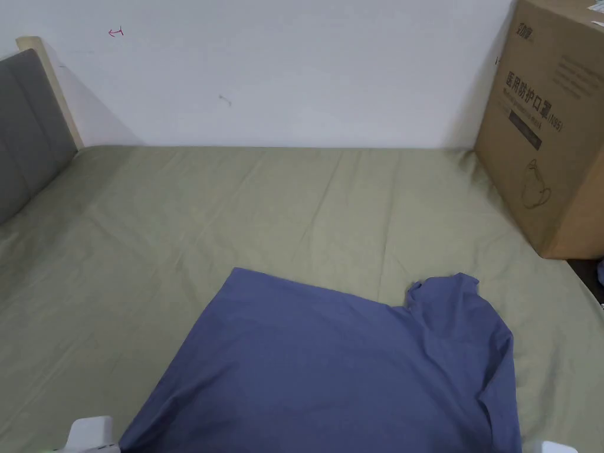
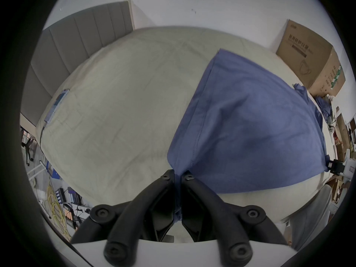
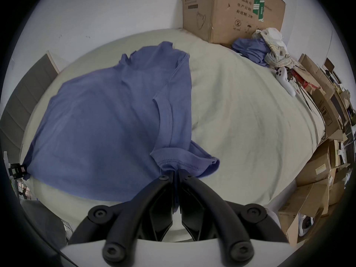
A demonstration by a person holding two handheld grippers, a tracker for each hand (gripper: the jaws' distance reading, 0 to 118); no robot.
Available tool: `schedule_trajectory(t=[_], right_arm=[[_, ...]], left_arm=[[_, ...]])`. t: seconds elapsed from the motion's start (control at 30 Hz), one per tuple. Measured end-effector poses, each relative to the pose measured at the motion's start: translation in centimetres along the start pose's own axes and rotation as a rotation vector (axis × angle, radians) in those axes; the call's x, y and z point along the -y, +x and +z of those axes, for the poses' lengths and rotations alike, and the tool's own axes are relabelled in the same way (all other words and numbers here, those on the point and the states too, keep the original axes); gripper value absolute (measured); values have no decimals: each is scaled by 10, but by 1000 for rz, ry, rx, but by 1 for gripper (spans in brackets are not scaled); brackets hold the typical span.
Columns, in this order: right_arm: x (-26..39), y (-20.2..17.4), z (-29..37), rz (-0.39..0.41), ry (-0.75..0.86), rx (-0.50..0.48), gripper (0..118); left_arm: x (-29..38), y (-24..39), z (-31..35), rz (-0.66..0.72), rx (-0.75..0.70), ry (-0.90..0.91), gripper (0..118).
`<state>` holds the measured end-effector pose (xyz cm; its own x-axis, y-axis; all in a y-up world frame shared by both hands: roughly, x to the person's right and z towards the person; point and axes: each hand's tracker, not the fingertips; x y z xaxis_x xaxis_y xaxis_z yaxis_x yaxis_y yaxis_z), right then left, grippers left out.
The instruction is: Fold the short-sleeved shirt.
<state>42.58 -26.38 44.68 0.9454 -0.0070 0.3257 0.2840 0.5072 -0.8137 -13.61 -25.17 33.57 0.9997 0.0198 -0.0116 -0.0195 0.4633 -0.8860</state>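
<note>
A blue short-sleeved shirt [image 1: 330,365] lies spread on the pale green bed sheet [image 1: 236,206], its near part drawn toward the bed's front edge. My left gripper [image 2: 177,176] is shut on the shirt's [image 2: 250,126] near left corner, blue cloth pinched between its black jaws. My right gripper [image 3: 175,175] is shut on the shirt [image 3: 100,121] at a hemmed sleeve edge on the near right. In the head view the white top of the left gripper [image 1: 91,435] peeks in at the bottom edge. The right gripper [image 2: 334,166] also appears far off at the shirt's other corner.
A big cardboard box [image 1: 548,124] stands on the bed at the back right, against the white wall. A grey headboard [image 1: 23,130] bounds the left side. Beside the box lie a heap of clothes [image 3: 258,49] and a white controller [image 3: 285,80]. More cardboard boxes [image 3: 317,155] crowd the bed's right side.
</note>
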Motion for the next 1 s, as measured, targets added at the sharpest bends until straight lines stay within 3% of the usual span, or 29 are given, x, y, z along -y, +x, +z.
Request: schedule_trajectory(t=[0.07,0.1,0.17,0.2,0.27,0.57,0.67,0.73,0.77,0.8,0.87,1.0], right_arm=[[-4,-1,3,-2,-1,6,5],[-8,-1,9,-13,9,17,11],[-16,1,19,-10,60,9,42],[-22,3,28,0,113,-6,66],[-36,2,48,6,197,-7,84],[-93,-15,149,66,574,-6,83],[-100,-19,165,88,661,18,83],[-103,-22,170,95,698,28,77],[-104,-23,172,99,713,32,69],[-104,-25,172,102,727,43,48],[-107,-27,171,107,737,53,2],[-115,-26,159,102,732,23,0]], left_arm=[[-3,1,-3,17,14,-23,10],[-5,3,1,23,1,-18,22],[-10,8,12,23,-1,1,57],[-15,11,20,17,17,43,78],[-24,18,38,18,46,127,96],[-81,66,127,-46,117,496,98],[-92,84,142,-73,141,609,94],[-96,95,148,-113,143,671,74],[-99,102,148,-133,145,699,56],[-101,109,148,-155,153,711,28],[-105,119,144,-171,160,714,5],[-122,133,127,-153,253,668,0]])
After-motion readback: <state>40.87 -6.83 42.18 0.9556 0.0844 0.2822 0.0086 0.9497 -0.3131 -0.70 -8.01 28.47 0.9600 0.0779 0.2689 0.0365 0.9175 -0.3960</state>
